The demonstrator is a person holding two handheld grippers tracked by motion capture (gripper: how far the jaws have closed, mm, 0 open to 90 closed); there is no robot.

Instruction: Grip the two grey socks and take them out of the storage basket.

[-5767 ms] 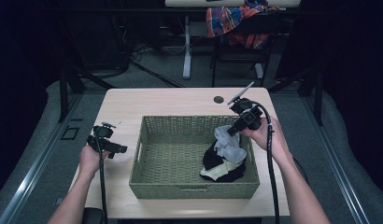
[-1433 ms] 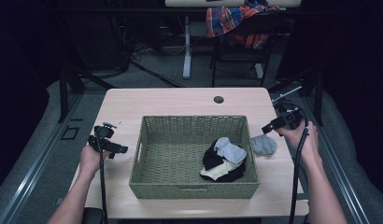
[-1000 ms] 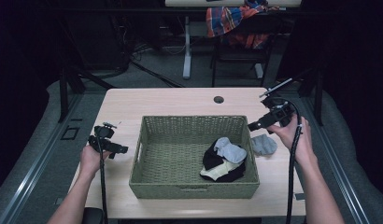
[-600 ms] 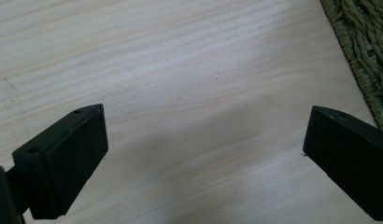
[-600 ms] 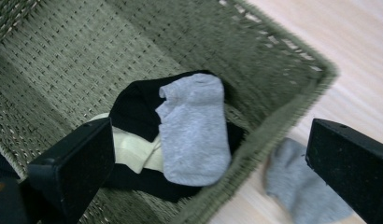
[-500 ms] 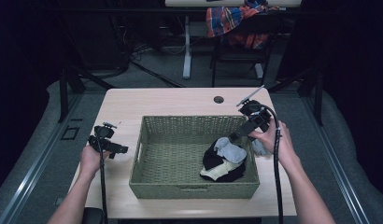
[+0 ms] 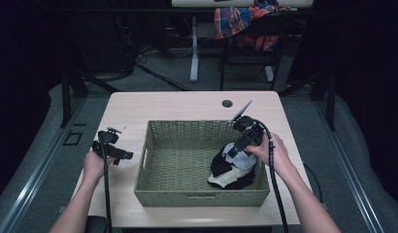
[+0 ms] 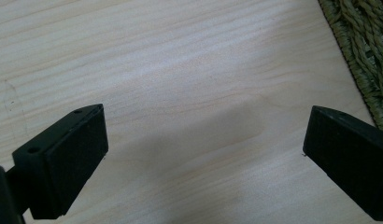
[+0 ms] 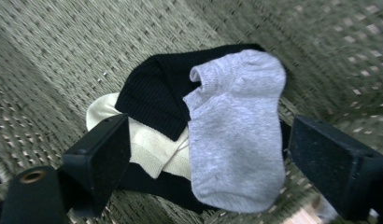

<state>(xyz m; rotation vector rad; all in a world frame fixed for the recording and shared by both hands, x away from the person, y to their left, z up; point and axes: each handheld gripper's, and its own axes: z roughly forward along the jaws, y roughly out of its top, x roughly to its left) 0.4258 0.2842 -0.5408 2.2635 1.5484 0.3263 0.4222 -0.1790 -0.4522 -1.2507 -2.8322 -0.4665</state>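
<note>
— What can't you make out from where you sit?

— On my high view the table (image 7: 168,104), pale wood grain with rounded corners, is cut off at its near edge by both forearms. The woven green basket (image 7: 163,160) hides the tabletop beneath it. My right hand (image 7: 274,154) covers the basket's rim at 3 o'clock, and I can't tell what the small pale scrap by the lower right jaw is in the right gripper view.

— And the cloth pile?

— At 4 o'clock inside the basket: a ribbed black sock (image 9: 157,93) underneath, a cream sock (image 9: 152,149) half buried, a soft grey ankle sock (image 9: 236,126) on top.

— Jaws?

— Right gripper (image 9: 208,163) spread wide above the grey sock, touching nothing. Left gripper (image 8: 203,154) also wide, over bare wood at the table's 9 o'clock, the basket's braided edge just at its corner.
</note>
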